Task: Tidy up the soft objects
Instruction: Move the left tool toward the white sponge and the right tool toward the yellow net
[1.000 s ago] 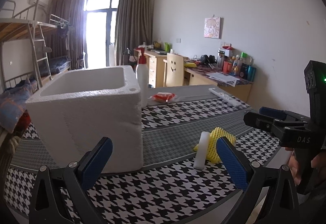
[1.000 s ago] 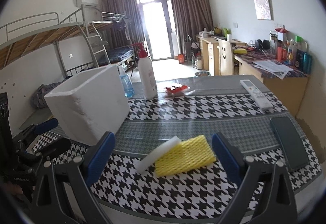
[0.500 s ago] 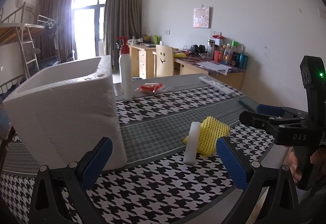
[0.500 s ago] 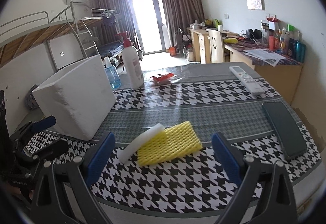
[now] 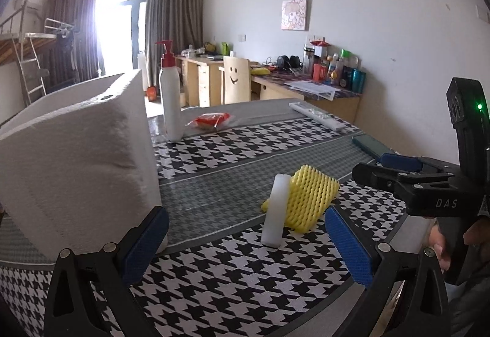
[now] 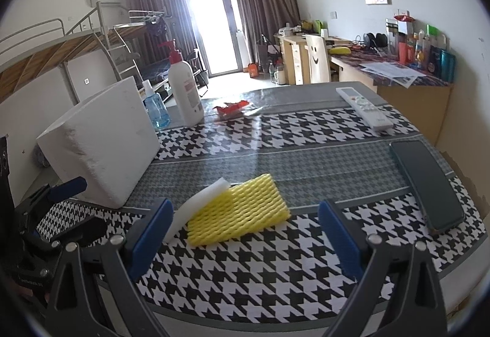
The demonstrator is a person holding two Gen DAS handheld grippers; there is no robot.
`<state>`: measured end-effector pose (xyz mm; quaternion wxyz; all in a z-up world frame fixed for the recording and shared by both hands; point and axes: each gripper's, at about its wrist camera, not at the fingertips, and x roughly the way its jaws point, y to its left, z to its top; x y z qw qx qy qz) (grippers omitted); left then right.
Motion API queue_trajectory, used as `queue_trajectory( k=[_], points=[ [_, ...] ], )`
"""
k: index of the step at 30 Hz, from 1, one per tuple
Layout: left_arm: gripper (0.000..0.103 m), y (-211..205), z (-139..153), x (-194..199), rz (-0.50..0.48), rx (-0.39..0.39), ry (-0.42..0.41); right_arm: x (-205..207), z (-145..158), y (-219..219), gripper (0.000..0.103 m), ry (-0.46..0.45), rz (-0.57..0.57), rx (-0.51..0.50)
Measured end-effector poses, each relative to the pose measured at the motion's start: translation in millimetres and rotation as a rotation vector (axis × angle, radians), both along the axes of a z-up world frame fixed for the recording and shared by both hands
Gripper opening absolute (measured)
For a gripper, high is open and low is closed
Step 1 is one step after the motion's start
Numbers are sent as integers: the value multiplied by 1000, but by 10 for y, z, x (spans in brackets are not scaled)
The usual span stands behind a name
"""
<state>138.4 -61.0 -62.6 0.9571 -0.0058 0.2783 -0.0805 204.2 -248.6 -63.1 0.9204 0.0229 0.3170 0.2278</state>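
- Yellow foam net (image 6: 237, 213) lies flat on the houndstooth cloth of the desk (image 6: 275, 275), near the front edge.
- White foam strip (image 6: 199, 206) touches its left side, lower end hidden behind the right gripper's blue pad; in the left wrist view the strip (image 5: 276, 210) covers part of the net (image 5: 309, 199).
- Right gripper (image 6: 245, 242): jaws wide, holding nothing, net between them and just beyond the tips.
- Left gripper (image 5: 246, 245): jaws wide, empty, off to the left of the strip.
- White foam box (image 5: 76, 165) stands left, open top; inside not visible, left side cut off.
- Behind: pump bottle (image 6: 185, 88), blue bottle (image 6: 154, 107) partly hidden by the box, red wrapper (image 6: 229, 108), contents unclear.
- Right: remote (image 6: 364, 108), dark phone (image 6: 427, 183).
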Motion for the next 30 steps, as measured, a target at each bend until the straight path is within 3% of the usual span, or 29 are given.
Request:
queue_trajectory(
  k=[26, 30],
  points=[
    [102, -177, -231, 313, -48, 34, 102, 177, -171, -87, 98, 50, -4, 2],
    [98, -197, -272, 350, -58, 42, 116, 196, -202, -86, 98, 59, -3, -1]
  ],
)
